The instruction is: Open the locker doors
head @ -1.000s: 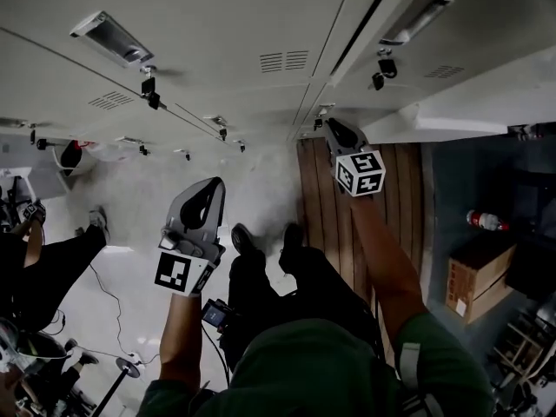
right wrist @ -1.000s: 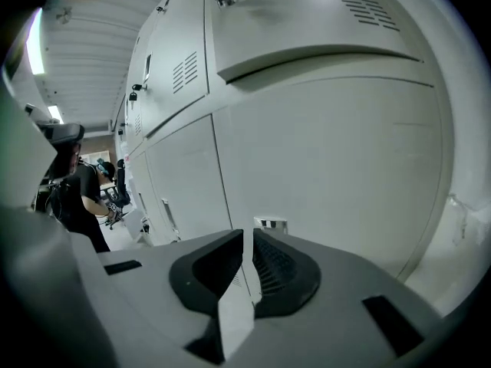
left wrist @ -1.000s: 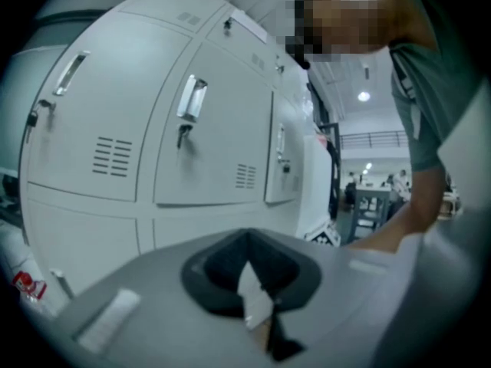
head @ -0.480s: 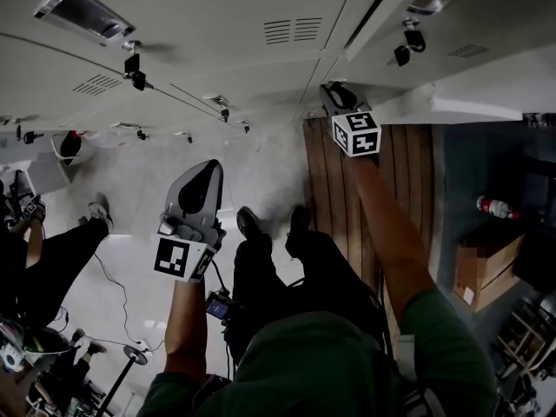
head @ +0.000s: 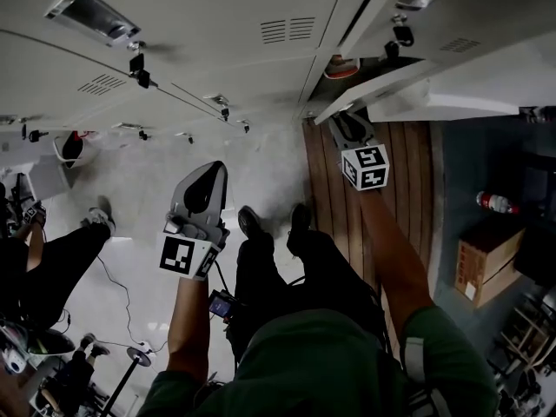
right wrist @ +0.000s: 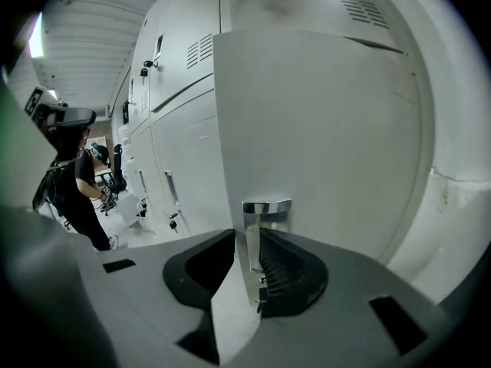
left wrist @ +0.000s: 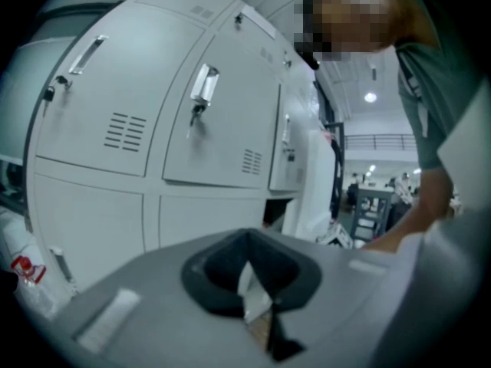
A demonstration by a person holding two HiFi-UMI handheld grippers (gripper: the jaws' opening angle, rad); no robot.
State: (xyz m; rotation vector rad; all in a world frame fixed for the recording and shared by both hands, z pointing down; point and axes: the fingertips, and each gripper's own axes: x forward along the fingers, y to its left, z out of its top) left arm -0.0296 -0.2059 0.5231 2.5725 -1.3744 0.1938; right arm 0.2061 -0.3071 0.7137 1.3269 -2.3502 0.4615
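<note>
Between our right gripper [right wrist: 252,273] fingers we clench the chrome handle [right wrist: 266,205] of the ajar locker door [right wrist: 322,121]; our left gripper [left wrist: 257,307] fingers are clenched together, empty.

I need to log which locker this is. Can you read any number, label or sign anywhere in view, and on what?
No text here is readable.
Locker doors: no number or name label visible.
Door handle: bare metal, no print.
Left marker cube and right marker cube: square patterns only, no letters.
Bottle: label too small to read.
Red label: blurred, unreadable.
</note>
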